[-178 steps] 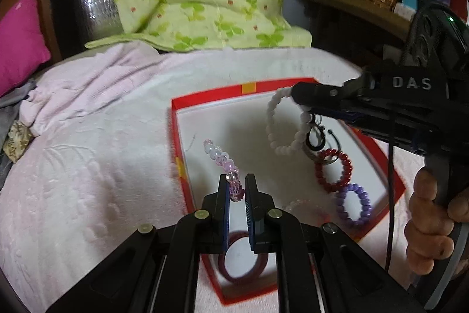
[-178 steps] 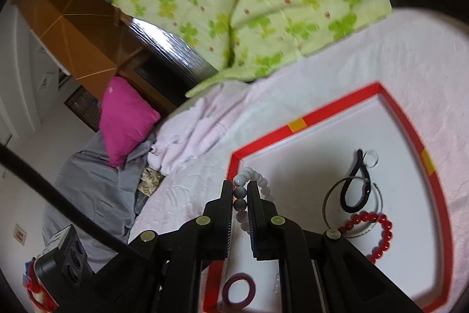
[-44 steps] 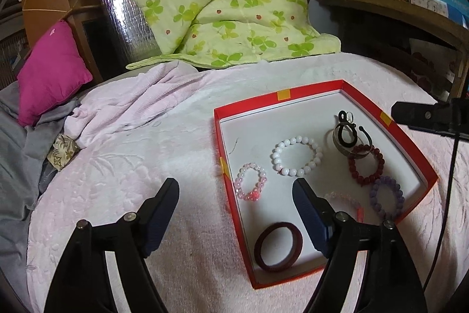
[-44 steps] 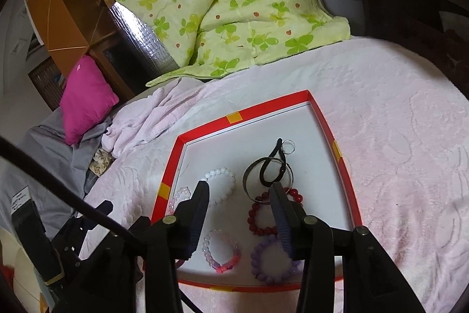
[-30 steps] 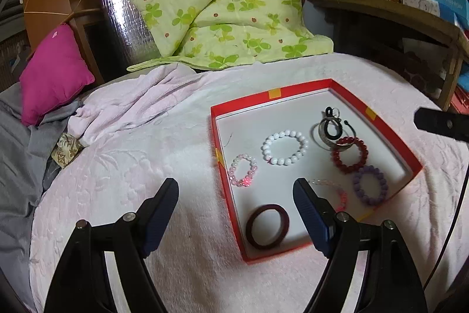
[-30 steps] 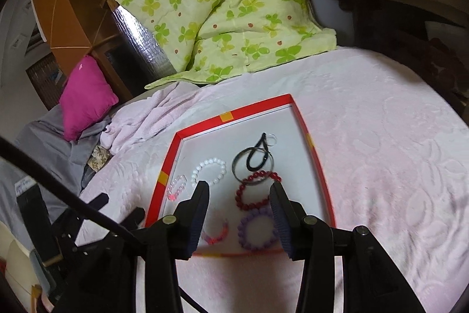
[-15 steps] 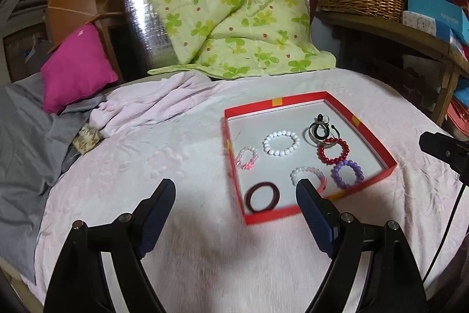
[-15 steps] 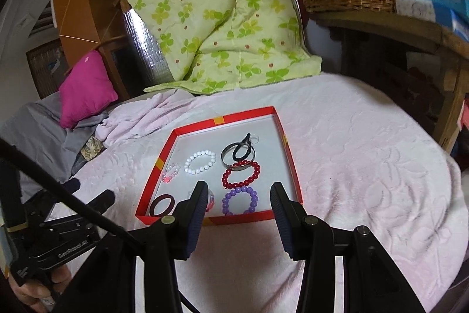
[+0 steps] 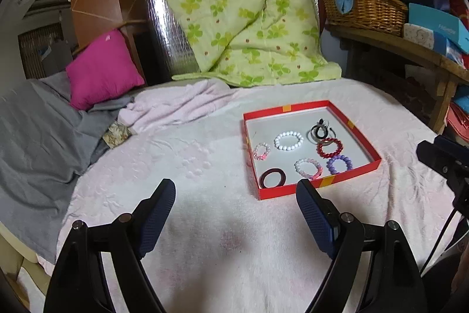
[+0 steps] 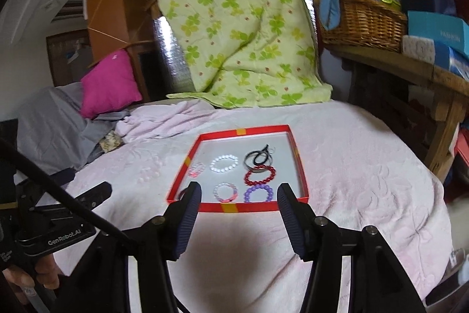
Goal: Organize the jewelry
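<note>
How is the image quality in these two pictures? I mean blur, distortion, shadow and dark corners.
Left wrist view: mostly sharp; the red tray and its bracelets read clearly; fisheye bends the shelf and blackens the corners. Right wrist view: softer, the white bead bracelet is smeared by motion blur; a dark shadow lies on the pink blanket between the gripper fingers.

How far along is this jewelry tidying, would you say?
It looks nearly done. The bracelets lie spread apart inside the red tray, like the white bead bracelet and purple bead bracelet. Nothing is in hand: the left hand-held gripper and right hand-held gripper are open and empty, short of the tray. I see nothing left to sort.
</note>
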{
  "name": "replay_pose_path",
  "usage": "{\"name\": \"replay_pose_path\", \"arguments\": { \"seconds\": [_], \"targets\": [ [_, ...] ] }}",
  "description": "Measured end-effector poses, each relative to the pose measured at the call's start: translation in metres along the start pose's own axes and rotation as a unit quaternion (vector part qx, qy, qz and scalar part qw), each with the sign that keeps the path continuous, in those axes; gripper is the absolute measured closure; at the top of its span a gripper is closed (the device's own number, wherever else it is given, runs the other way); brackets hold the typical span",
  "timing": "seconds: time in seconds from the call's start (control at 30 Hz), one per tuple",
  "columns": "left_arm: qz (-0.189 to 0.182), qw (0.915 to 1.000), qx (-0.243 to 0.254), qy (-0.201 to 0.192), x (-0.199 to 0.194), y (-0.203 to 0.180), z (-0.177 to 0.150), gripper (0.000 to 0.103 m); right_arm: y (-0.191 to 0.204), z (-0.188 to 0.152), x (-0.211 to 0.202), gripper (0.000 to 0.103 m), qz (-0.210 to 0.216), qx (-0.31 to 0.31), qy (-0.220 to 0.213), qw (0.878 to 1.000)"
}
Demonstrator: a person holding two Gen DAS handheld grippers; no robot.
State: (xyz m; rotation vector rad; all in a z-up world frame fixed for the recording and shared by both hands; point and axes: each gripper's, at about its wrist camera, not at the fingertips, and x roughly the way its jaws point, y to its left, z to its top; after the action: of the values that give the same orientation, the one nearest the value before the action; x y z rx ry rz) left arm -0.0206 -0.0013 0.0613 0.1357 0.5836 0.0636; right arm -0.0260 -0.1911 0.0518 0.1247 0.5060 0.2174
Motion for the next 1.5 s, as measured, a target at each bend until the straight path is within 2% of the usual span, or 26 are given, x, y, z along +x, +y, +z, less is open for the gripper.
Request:
{"name": "replay_pose_path", "arguments": {
  "seconds": [0.23,0.53,0.87,1.5],
  "targets": [
    [0.003,0.9996,0.004,-0.027,-0.045,0.0,0.002,0.018,0.016,0.002,-0.032,0.044,0.013,-0.014,-0.014,1.0],
    [0.006,0.9991,0.006,-0.042,-0.075,0.001,0.004,0.018,0.021,0.007,-0.064,0.042,0.013,-0.018,-0.031,0.999],
    [0.014,0.9986,0.007,-0.05,-0.087,0.003,0.005,0.018,0.023,0.009,-0.072,0.04,0.01,-0.019,-0.036,0.999],
    [0.012,0.9986,0.001,-0.051,-0.087,0.009,0.004,0.018,0.023,0.006,-0.068,0.04,0.008,-0.015,-0.018,1.0]
  ]
}}
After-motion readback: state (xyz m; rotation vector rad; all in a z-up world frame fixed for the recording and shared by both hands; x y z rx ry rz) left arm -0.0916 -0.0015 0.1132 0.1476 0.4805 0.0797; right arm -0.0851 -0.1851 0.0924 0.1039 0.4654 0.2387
